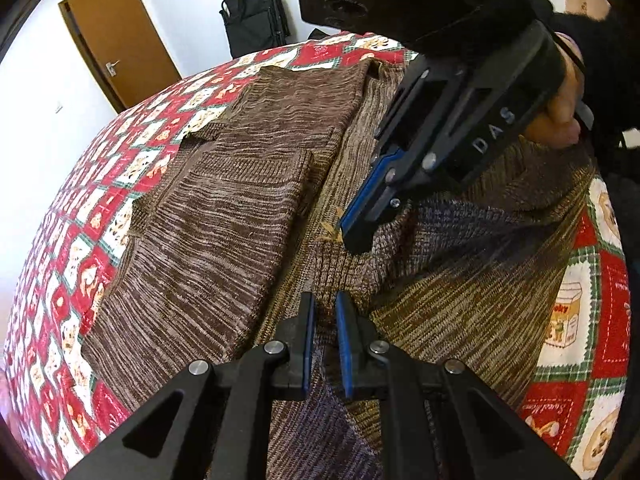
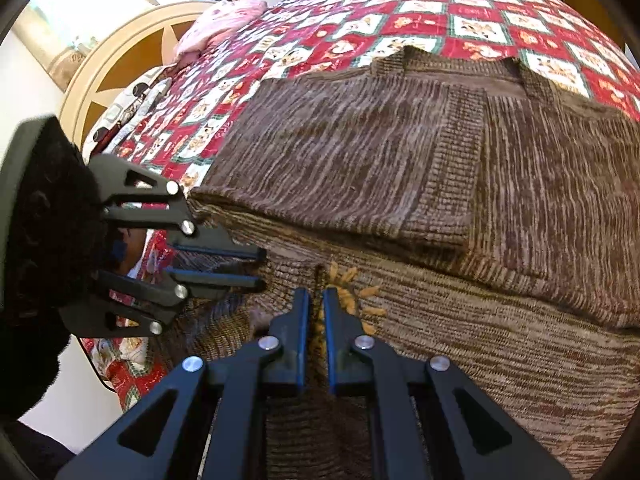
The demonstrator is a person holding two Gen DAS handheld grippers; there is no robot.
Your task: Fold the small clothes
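Note:
A brown knitted sweater lies spread on the bed, with one side and a sleeve folded over its middle. An orange stitched motif sits on the olive-brown part near both grippers. My left gripper is shut on a ridge of the knit at the near edge. My right gripper is shut on the fabric right by the motif. In the left wrist view the right gripper points down into the knit just beyond mine, with a hand behind it. The left gripper shows at the left in the right wrist view.
A red, white and green patchwork quilt covers the bed under the sweater. A brown door and a black bag stand by the white wall. A round headboard and a pink pillow lie at the bed's far end.

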